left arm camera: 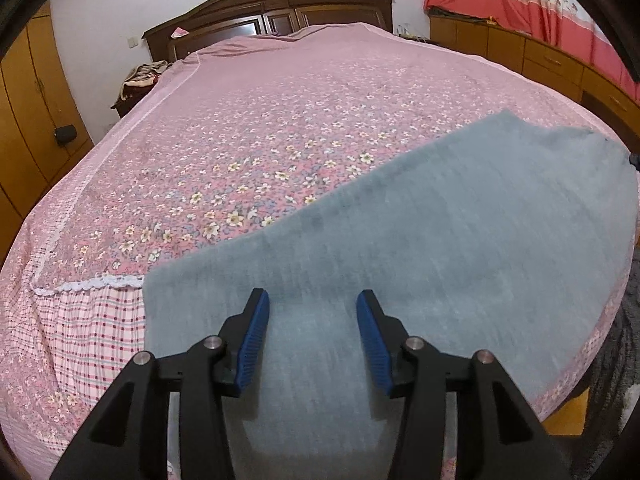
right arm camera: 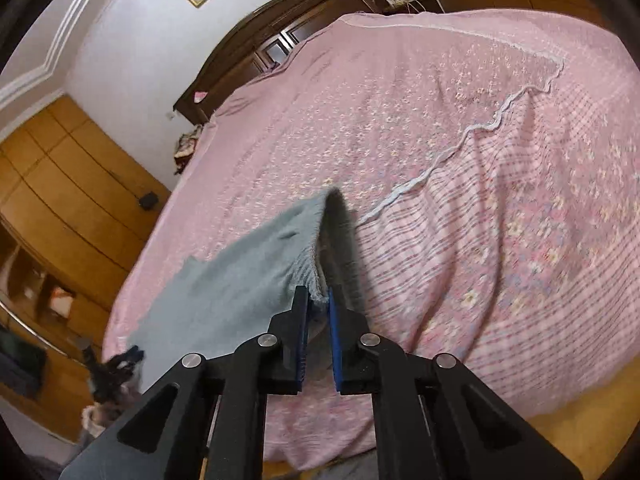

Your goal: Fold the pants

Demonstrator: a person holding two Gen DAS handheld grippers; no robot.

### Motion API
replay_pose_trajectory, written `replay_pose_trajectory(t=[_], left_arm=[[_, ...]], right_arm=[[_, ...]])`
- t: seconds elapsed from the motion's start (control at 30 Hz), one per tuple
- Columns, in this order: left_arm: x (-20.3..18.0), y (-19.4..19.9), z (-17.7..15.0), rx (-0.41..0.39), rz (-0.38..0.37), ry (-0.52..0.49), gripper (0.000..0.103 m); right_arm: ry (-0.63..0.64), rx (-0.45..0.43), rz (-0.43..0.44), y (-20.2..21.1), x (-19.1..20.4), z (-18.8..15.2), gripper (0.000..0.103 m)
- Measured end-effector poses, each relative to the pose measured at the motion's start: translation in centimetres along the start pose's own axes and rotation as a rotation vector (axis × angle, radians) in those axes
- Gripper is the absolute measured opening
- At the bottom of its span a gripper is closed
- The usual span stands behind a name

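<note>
One pair of grey-blue pants (left arm camera: 420,240) lies across the lower right of the left wrist view, on a bed (left arm camera: 260,120) with a pink floral bedspread. The left tongs (left arm camera: 313,300) stand apart above the fabric — two blue pads (left arm camera: 252,344), nothing between them. In the right wrist view the right tongs (right arm camera: 319,300) are clamped on the gathered waistband edge of the pants (right arm camera: 248,280), lifted at lower centre. One dark wooden headboard (left arm camera: 268,12) stands at the top.
</note>
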State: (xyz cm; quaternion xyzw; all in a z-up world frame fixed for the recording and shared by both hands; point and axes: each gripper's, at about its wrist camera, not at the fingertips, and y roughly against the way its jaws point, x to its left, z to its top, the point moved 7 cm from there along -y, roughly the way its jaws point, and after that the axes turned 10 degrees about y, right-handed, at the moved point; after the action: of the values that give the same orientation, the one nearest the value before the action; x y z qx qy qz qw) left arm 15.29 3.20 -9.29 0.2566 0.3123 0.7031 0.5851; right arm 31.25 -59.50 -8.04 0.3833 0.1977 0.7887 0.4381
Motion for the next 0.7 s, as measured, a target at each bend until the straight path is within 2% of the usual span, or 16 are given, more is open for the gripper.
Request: replay_pose_trajectory(t=[0.1, 0.17, 0.23, 0.33, 0.6, 0.67, 0.7], left_arm=[[0.0, 0.0, -0.1, -0.007, 0.007, -0.003, 0.049], [0.0, 0.0, -0.1, -0.01, 0.012, -0.008, 0.049], [-0.1, 0.0, -0.1, -0.008, 0.01, -0.007, 0.05], [0.0, 0.0, -0.2, -0.006, 0.006, -0.006, 0.05], [0.8, 1.6, 0.8, 0.007, 0.005, 0.029, 0.05], [2.0, 2.6, 1.5, -0.001, 0.022, 0.05, 0.052], [2.9, 3.0, 1.8, -0.005, 0.022, 0.075, 0.057]], right_arm=[[-0.015, 0.061, -0.014, -2.0, -0.8, -1.6, 0.013], [-0.029, 0.051, -0.004, -2.3, -0.8, -1.8, 0.022], [-0.04, 0.038, 0.019, -2.2, -0.8, -2.0, 0.025], [-0.046, 0.037, 0.027, -1.3, -1.4, -2.4, 0.034], [0.009, 0.017, -0.022, 1.4, -3.4, -1.7, 0.041], [0.031, -0.001, -0.026, 2.3, -3.7, -1.1, 0.046], [0.034, -0.006, -0.018, 2.4, -3.5, -0.4, 0.047]])
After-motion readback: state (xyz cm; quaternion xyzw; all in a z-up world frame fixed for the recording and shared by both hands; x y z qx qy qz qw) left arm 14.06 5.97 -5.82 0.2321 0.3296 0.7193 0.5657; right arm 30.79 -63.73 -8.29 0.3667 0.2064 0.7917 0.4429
